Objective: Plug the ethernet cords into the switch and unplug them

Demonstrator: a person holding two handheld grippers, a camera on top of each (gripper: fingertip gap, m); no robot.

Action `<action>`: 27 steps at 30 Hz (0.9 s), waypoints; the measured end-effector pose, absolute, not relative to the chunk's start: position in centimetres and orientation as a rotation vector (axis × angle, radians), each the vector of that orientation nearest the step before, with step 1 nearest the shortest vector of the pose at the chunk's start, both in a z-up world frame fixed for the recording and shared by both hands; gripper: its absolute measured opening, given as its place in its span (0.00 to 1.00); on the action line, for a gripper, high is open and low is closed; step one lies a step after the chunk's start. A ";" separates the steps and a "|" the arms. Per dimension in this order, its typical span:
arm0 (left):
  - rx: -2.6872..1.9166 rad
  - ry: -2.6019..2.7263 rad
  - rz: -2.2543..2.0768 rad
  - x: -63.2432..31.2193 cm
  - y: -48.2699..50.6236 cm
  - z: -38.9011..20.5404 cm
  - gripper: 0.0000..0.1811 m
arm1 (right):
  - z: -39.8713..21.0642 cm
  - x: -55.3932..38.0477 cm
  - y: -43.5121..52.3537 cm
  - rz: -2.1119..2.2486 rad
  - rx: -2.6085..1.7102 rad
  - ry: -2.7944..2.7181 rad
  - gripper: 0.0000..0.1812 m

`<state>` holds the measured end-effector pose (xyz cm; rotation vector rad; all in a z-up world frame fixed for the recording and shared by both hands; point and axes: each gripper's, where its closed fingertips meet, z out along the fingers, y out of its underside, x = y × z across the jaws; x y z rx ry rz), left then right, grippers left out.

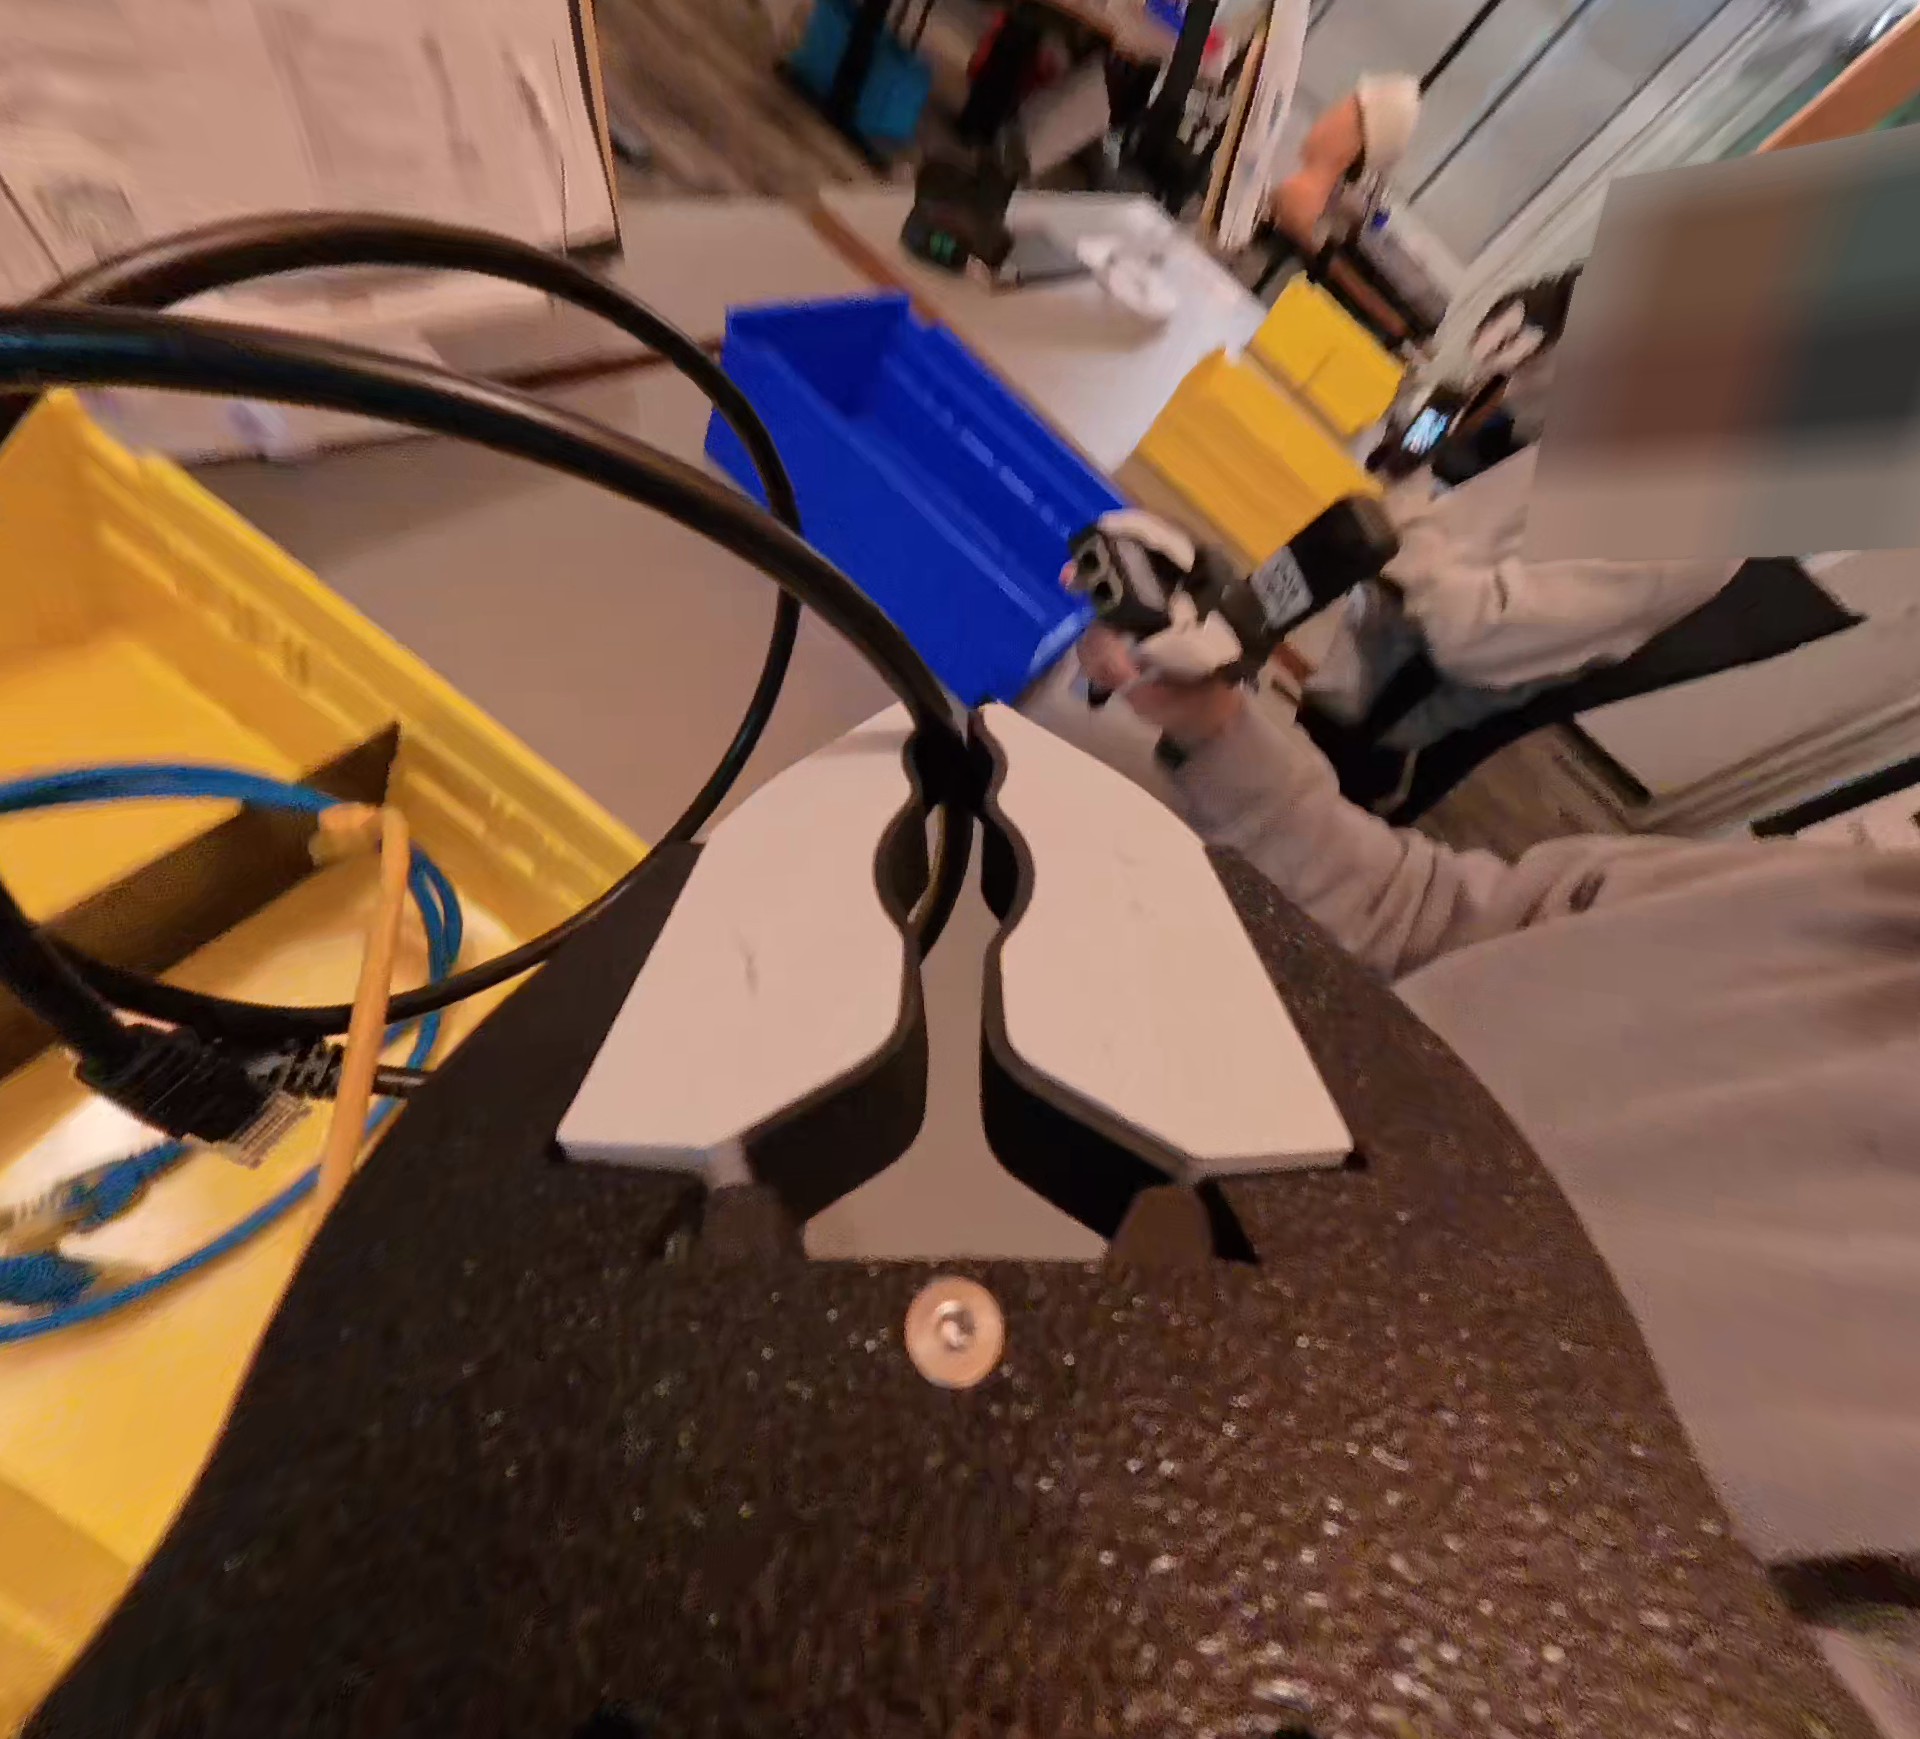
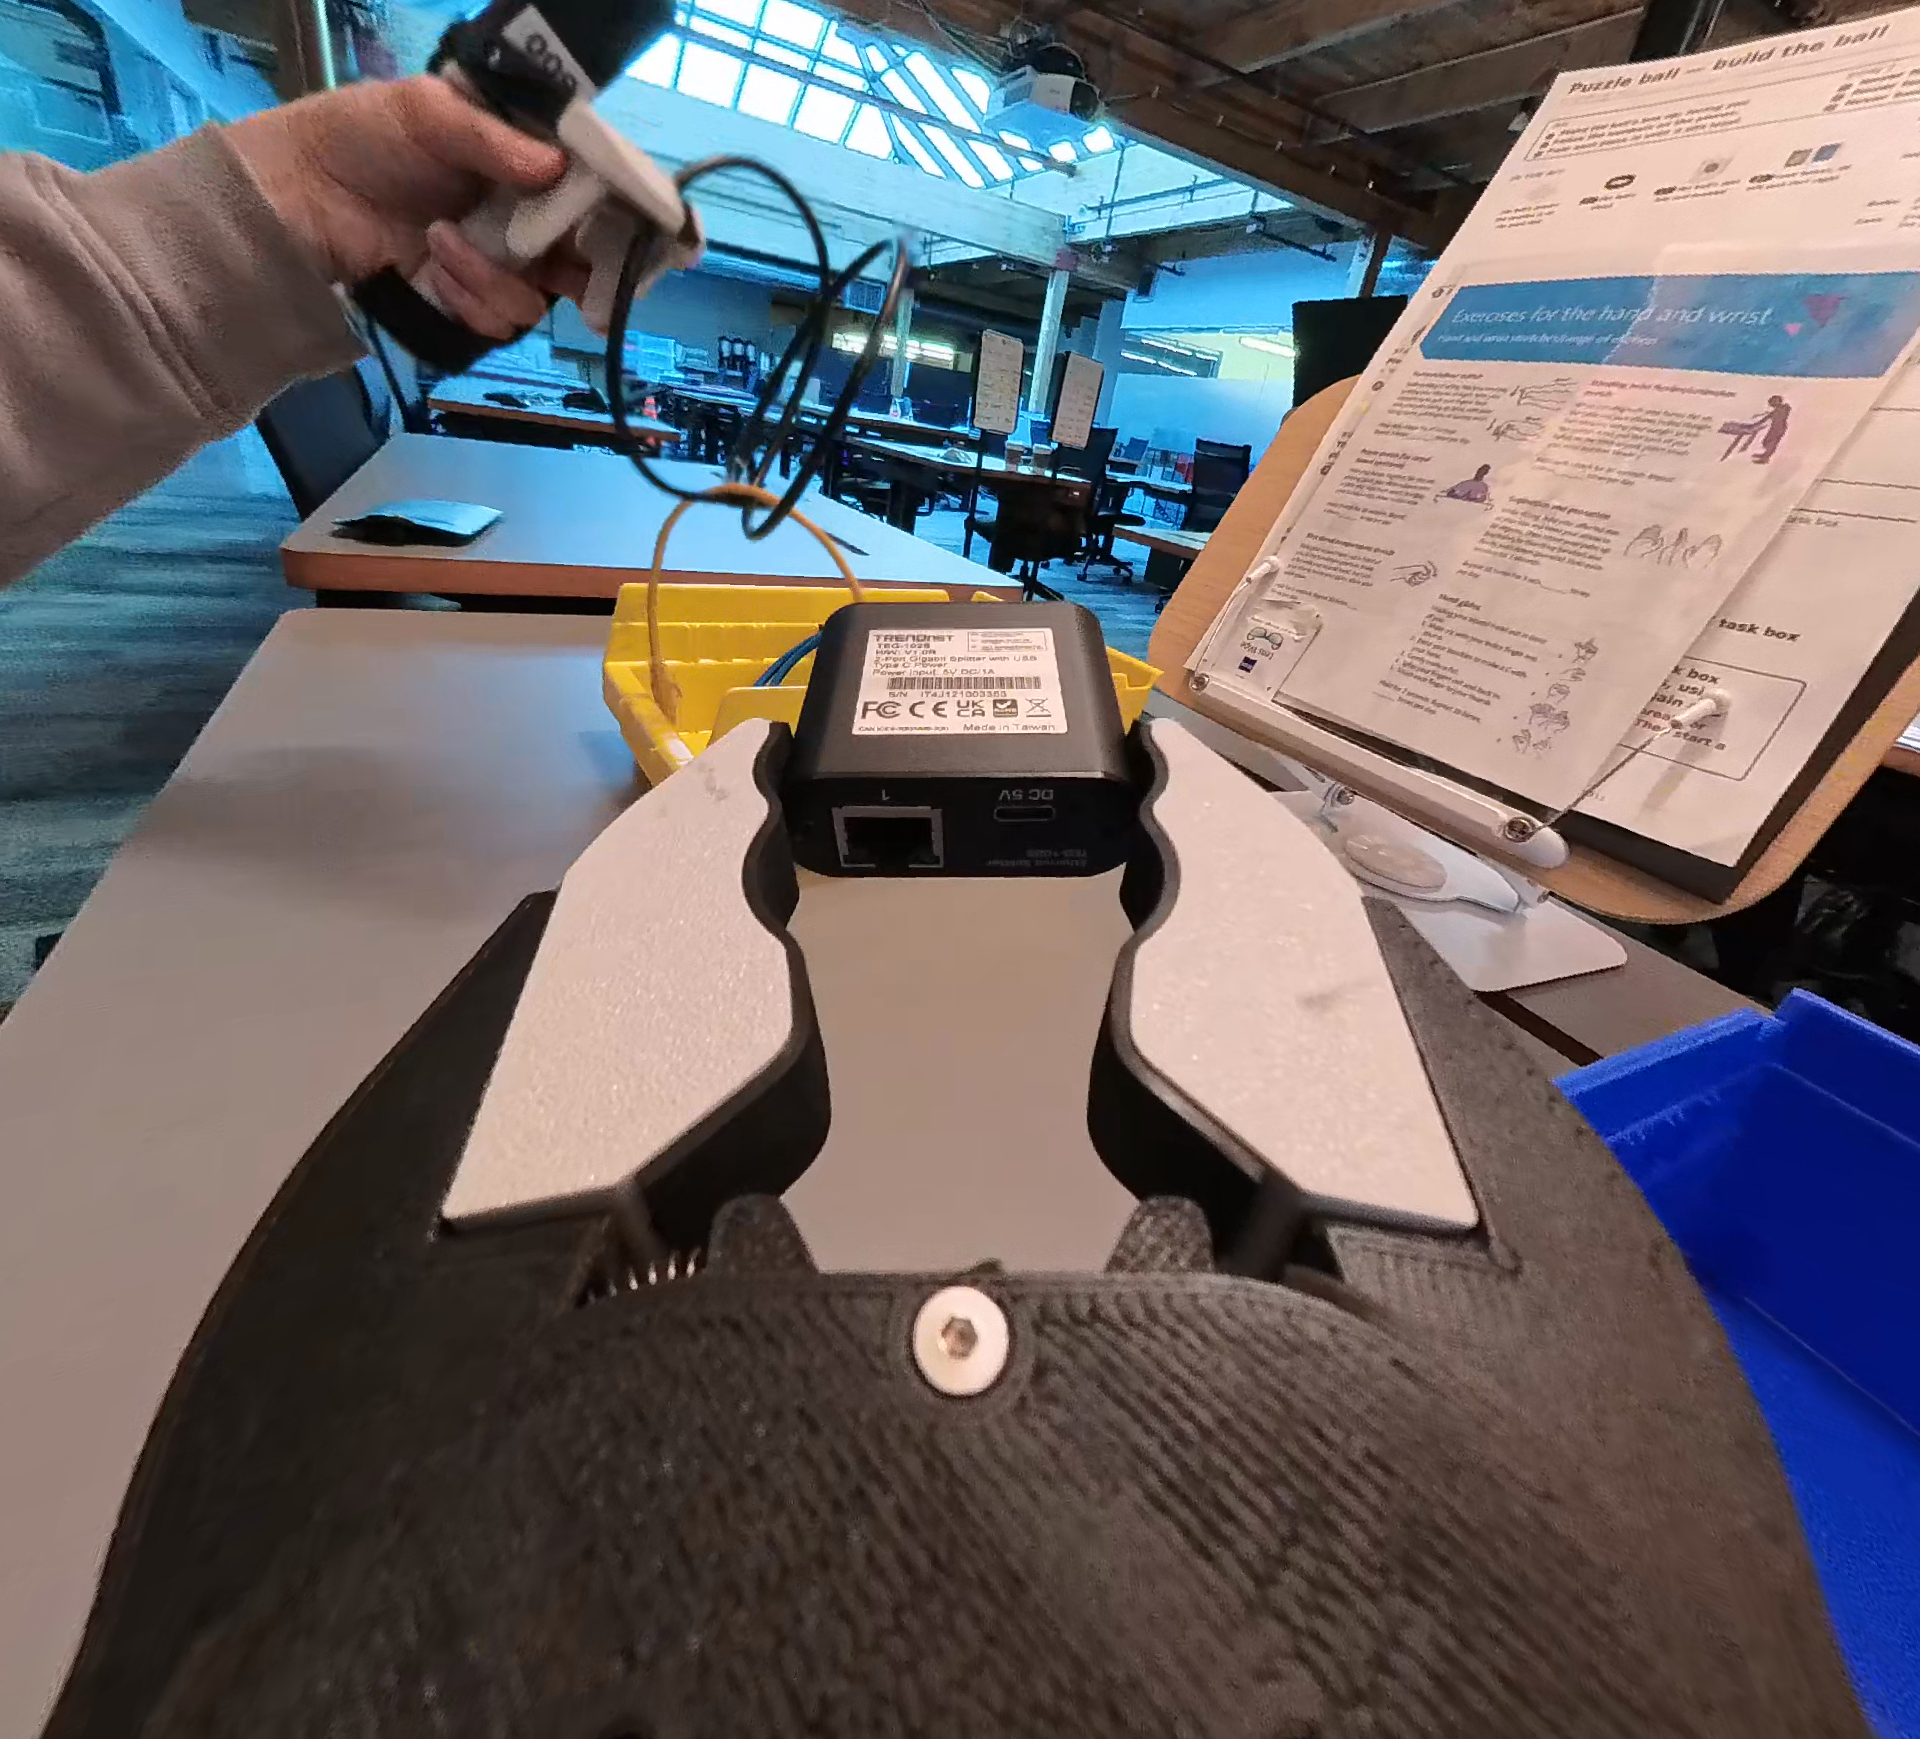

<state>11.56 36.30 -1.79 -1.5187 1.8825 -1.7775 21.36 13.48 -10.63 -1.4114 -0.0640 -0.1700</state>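
Observation:
My left gripper (image 1: 951, 759) is shut on a coiled black ethernet cord (image 1: 582, 453), held in the air above a yellow bin (image 1: 488, 754). The cord's black plug (image 1: 197, 1092) dangles at the left. A blue cord (image 1: 416, 920) and a yellow cord (image 1: 364, 993) lie in the bin. My right gripper (image 2: 956, 754) is shut on a small black switch (image 2: 956, 733), label side up, one port and a power socket facing me. The left gripper (image 2: 634, 235) with its black cord (image 2: 769, 359) shows high up in the right wrist view. The right gripper with the switch (image 1: 1127, 583) shows far off in the left wrist view.
A blue bin (image 1: 925, 494) stands on the grey table (image 2: 260, 858) and also shows at the lower right of the right wrist view (image 2: 1787, 1201). A document stand with printed sheets (image 2: 1621, 484) rises at the right. More yellow bins (image 1: 1257, 432) sit beyond. Other tables stand farther off. The gap from one gripper's tips to the other's is roughly 30 cm.

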 end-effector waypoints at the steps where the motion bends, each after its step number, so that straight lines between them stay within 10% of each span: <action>1: -1.540 1.917 -1.763 11.3 36.3 -3.1 0.02 | -10.6 21.3 13.5 -0.169 -1.410 -0.065 0.34; 18: -0.961 2.108 -1.947 5.4 27.3 3.1 0.02 | -9.8 22.4 12.1 -0.198 -1.387 -0.039 0.34; 27: -1.115 2.405 -1.694 8.8 20.2 -10.1 0.02 | -8.1 23.4 10.1 -0.217 -1.327 0.000 0.34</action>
